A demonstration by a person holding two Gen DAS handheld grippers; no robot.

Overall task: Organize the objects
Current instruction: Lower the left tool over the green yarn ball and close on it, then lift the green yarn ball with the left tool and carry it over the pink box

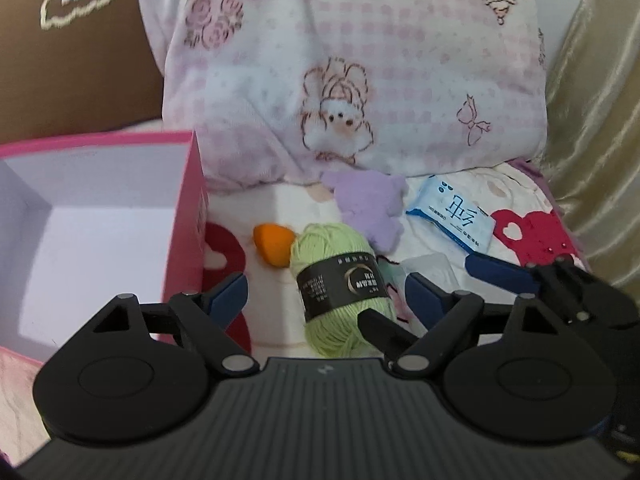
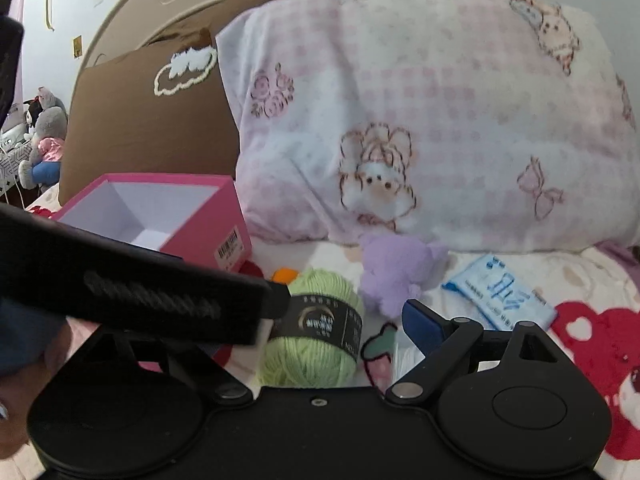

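Closest to the left wrist camera, the left gripper (image 1: 324, 292) stands wide open with its blue fingers (image 1: 228, 292) on either side of a pale green yarn skein (image 1: 334, 284), holding nothing. That skein wears a black paper band and lies on the bed sheet (image 1: 280, 208), its near end just inside the spread jaws. An orange egg-shaped sponge (image 1: 273, 246) touches the skein's far left side. A purple plush toy (image 1: 370, 204) lies just behind the skein, its far side against the pink-and-white pillow (image 1: 360, 60). Right of the plush lies a blue-and-white tissue pack (image 1: 452, 216). A small clear packet (image 1: 430, 266) lies near the skein on its right, though blur hides what it is. A pink box (image 1: 182, 240) with a white interior stands open on the left, near the sponge, with a brown cushion (image 1: 76, 72) behind it.

From the right wrist view, the right gripper (image 2: 340, 320) shows one blue finger (image 2: 420, 322) to the right of the skein (image 2: 316, 344); a black bar, probably part of the left tool, covers the other side, so I cannot tell how far it is open. A strawberry-shaped patch (image 2: 380, 354) lies beside the skein.
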